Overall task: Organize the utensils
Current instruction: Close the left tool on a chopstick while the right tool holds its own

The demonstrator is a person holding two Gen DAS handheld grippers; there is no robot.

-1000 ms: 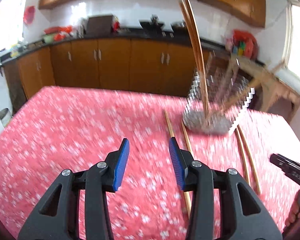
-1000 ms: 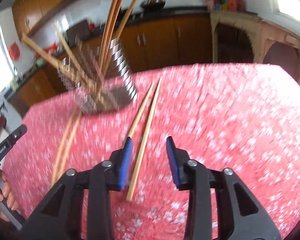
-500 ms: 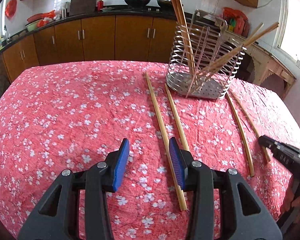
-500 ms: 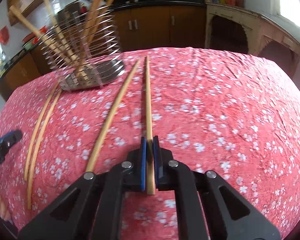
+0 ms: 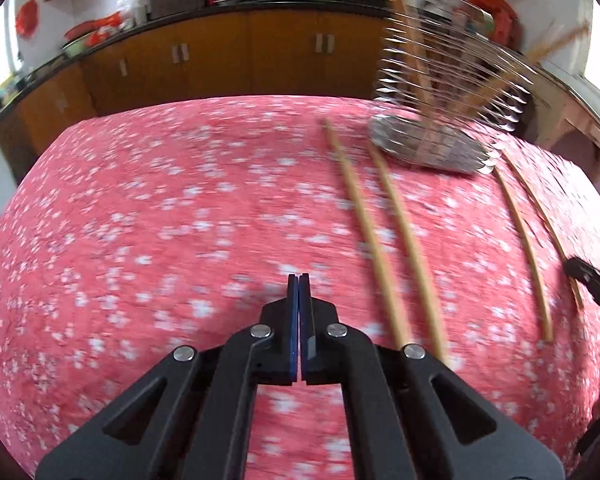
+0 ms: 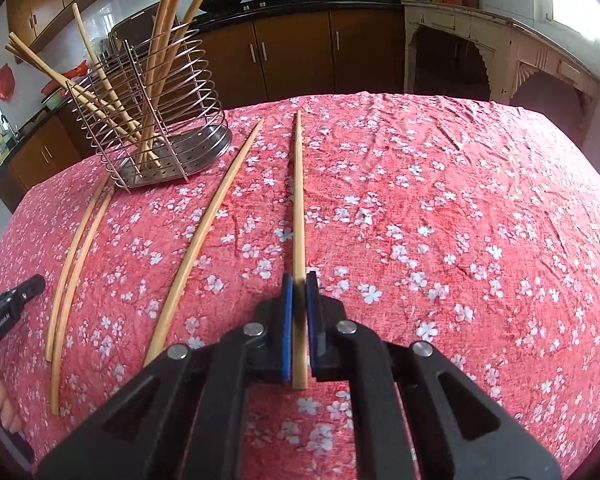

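Right wrist view shows our right gripper (image 6: 299,280) with its blue fingers (image 6: 286,312) clamped on the near end of a long wooden chopstick (image 6: 298,208), which runs straight away from us across the bench (image 6: 460,220) under a red cloth printed with white blossoms. Just left of it we see a second chopstick (image 6: 208,232) lying loose on the cloth, slanting toward the wire utensil holder (image 6: 156,120) at the far left. That holder stands upright on its perforated metal base and carries several more chopsticks leaning out at different angles. Further left, a pair of thin curved sticks (image 6: 74,268) lies side by side, their far ends close to the holder's base. At the left edge we catch the dark tip of our left gripper (image 6: 16,300), with fingertips of a hand below it. From the left wrist view, which is blurred, our left gripper (image 5: 299,280) has its fingers (image 5: 292,320) pressed together with nothing between them, poised over bare cloth. To its right we see the same two chopsticks (image 5: 380,240) lying side by side, then the thin pair (image 5: 528,248) further right, and the holder (image 5: 440,112) at the far right. Brown cabinets (image 6: 300,48) and a dark worktop with pans line the far wall.
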